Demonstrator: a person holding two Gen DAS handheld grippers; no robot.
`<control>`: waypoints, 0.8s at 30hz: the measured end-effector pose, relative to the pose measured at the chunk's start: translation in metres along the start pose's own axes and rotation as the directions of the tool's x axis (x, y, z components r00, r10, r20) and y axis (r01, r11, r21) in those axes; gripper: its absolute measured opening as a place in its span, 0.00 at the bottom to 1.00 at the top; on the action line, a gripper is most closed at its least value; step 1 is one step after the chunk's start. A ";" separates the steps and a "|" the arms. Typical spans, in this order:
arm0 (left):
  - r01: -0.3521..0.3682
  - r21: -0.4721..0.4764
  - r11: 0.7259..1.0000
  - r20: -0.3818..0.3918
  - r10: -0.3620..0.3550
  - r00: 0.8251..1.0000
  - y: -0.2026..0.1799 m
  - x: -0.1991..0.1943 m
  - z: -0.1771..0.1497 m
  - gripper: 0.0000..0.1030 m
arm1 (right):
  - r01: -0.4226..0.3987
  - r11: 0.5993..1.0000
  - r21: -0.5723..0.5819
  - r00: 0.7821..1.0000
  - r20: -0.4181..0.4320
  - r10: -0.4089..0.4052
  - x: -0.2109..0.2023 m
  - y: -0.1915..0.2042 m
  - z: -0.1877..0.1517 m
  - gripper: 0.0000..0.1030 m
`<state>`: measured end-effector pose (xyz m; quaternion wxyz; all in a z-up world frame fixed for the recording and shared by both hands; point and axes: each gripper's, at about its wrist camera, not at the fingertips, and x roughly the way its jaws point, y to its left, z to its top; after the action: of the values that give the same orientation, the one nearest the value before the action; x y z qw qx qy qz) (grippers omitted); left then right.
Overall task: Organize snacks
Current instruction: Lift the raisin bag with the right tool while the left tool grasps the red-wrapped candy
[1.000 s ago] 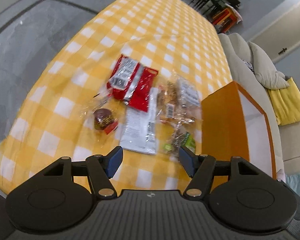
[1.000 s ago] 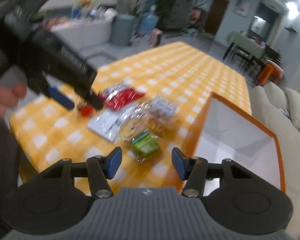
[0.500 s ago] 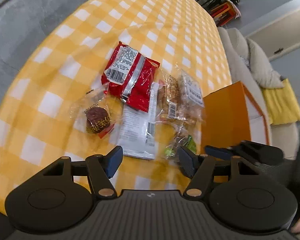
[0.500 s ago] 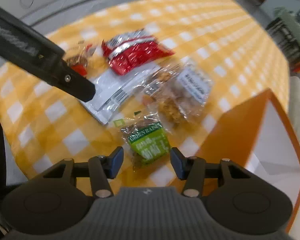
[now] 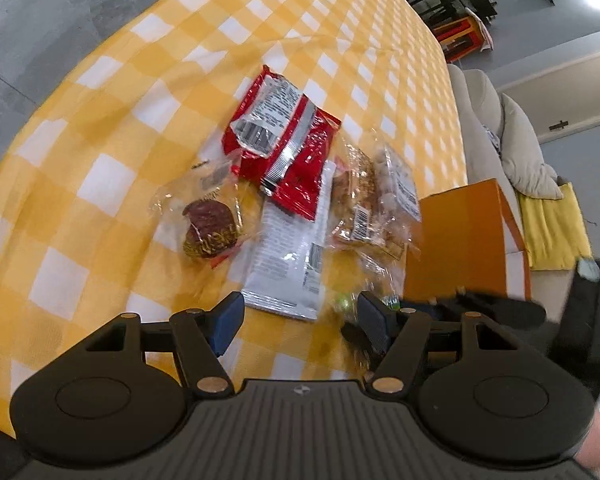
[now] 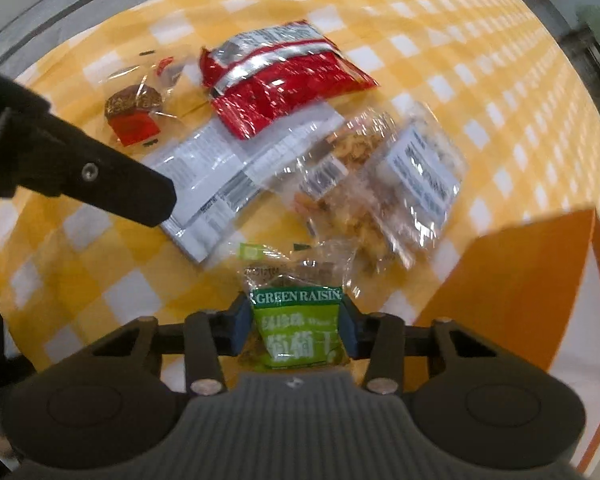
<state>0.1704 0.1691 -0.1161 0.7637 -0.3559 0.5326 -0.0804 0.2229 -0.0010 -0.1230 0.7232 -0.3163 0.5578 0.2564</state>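
Lying in a loose cluster on the yellow-and-white checked cloth of the surface (image 5: 148, 92): a glossy red foil bag (image 5: 281, 148) with a silver stripe and a white panel of print too small to read, partly overlapping a flat white sachet (image 5: 290, 258) covered in fine text and a barcode; crinkling beside them, a clear cellophane pack of brownish nut clusters (image 5: 358, 204) with a white barcoded label, and a round dark cake in a clear wrapper (image 5: 210, 230) to the left. Standing at the right edge, a smooth orange box (image 5: 458, 244) with a white inside. Closing around a small crinkly packet (image 6: 296, 320), green-fronted and clear-topped, lettered "GREEN RAISIN" above white Chinese characters: the right tongs (image 6: 296, 330), blue pads pressing both sides of it just near of the nut pack, where half a second ago still standing wide apart short of it. Hovering low over the near end of the sachet with blue pads spread wide and gripping nothing: the left tongs (image 5: 300, 320), sitting lower and nearer the snacks than a second ago. Showing only as a blurred green scrap beside the right pad in the left view, that same packet.
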 end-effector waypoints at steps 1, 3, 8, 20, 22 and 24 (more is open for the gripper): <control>-0.015 0.008 1.000 0.008 0.015 1.000 -0.001 -0.001 0.000 0.73 | -0.011 0.999 0.033 1.000 0.000 0.011 0.000 0.000 -0.002 0.40; -0.064 0.037 0.997 0.019 0.064 0.998 -0.004 -0.002 -0.001 0.73 | -0.045 0.993 0.106 0.999 0.002 0.045 -0.003 0.001 -0.011 0.40; -0.132 0.076 0.988 0.036 0.130 0.991 -0.008 0.000 -0.002 0.73 | -0.076 0.974 0.215 0.997 0.045 0.068 -0.012 0.022 -0.038 0.41; -0.231 0.123 0.965 0.146 0.212 0.966 -0.015 -0.009 -0.005 0.73 | -0.077 0.771 0.632 0.947 0.288 -0.142 -0.007 0.037 -0.073 0.40; -0.222 0.128 0.967 0.167 0.199 0.966 -0.017 -0.012 -0.006 0.73 | -0.058 0.765 0.642 0.936 0.301 -0.181 -0.004 0.037 -0.070 0.41; -0.209 0.133 0.969 0.205 0.179 0.962 -0.020 -0.016 -0.007 0.73 | -0.035 0.767 0.641 0.924 0.314 -0.221 0.000 0.043 -0.071 0.41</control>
<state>0.1626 0.1594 -0.0927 0.8406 -0.2482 0.4813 -0.0111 0.1459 -0.0255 -0.1427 0.8911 -0.0267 0.4475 0.0709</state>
